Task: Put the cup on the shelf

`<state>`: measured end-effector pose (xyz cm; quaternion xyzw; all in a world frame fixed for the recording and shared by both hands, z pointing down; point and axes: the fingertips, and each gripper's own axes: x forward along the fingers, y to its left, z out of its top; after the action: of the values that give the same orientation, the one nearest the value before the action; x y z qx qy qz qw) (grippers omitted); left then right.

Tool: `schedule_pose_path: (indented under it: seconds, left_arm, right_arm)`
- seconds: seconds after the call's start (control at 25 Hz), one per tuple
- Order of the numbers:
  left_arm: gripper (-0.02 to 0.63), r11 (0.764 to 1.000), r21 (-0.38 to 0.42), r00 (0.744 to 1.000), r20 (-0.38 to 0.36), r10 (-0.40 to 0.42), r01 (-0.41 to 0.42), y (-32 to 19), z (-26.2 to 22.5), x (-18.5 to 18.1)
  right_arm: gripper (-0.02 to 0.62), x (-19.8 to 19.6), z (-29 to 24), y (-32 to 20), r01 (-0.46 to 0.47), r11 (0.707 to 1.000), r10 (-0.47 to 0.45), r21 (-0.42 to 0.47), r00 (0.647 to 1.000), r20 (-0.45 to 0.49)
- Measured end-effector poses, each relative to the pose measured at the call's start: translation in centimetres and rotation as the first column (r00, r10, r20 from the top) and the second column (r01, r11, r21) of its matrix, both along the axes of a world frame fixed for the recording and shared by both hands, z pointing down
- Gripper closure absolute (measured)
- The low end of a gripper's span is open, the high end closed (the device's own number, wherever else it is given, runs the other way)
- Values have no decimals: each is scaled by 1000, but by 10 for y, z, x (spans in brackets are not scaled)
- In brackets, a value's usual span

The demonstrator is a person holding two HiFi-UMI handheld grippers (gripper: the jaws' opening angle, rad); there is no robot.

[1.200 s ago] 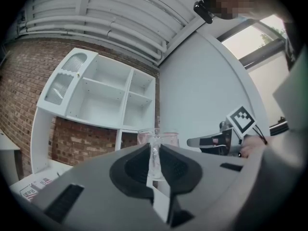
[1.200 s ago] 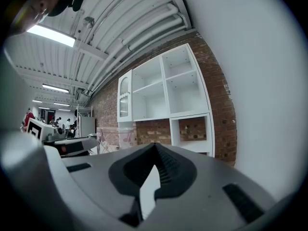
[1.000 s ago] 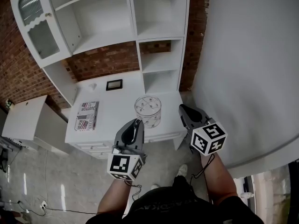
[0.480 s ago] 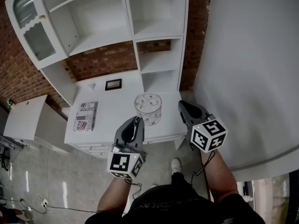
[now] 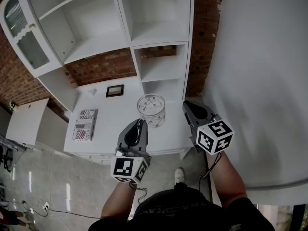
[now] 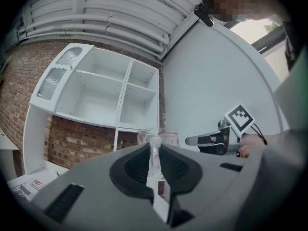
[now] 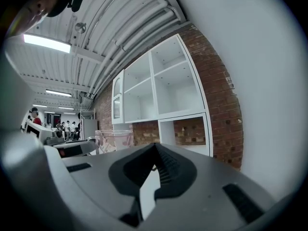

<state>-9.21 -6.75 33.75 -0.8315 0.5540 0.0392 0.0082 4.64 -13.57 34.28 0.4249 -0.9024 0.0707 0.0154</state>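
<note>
The left hand-held gripper (image 5: 141, 125), clamped on the clear cup's (image 5: 151, 110) wall, has carried it forward over the counter (image 5: 108, 124) toward the shelf (image 5: 161, 83). The right hand-held gripper (image 5: 188, 107) travels alongside, closed and empty. Placement looks near.

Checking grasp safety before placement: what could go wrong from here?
1. The left gripper pinches the clear cup by one side of its wall, so it may tilt or slip.
2. The shelf openings look tight; the cup could clip a divider.
3. The right gripper, shut and empty, sits close beside the cup and might bump it.
</note>
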Motion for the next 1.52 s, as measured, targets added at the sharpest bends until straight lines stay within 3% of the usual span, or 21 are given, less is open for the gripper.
schedule_pose_path:
  seconds: [0.6,1.16,1.52]
  left_arm:
    - [574,996,-11,996,-19,-92,92,-97,19,39]
    - [574,982,3,982,3,-187,187,-153,27,50]
    - [574,981,-10,981,-8,-194,194,-195,41,43]
  right_arm:
    - [595,32,14,-100,78,997,-77,-20,997,28]
    - [595,37,23,-149,136,990,-135,-39,990,32]
    - [595,30,35,-182,118,991,-117,-59,993,30]
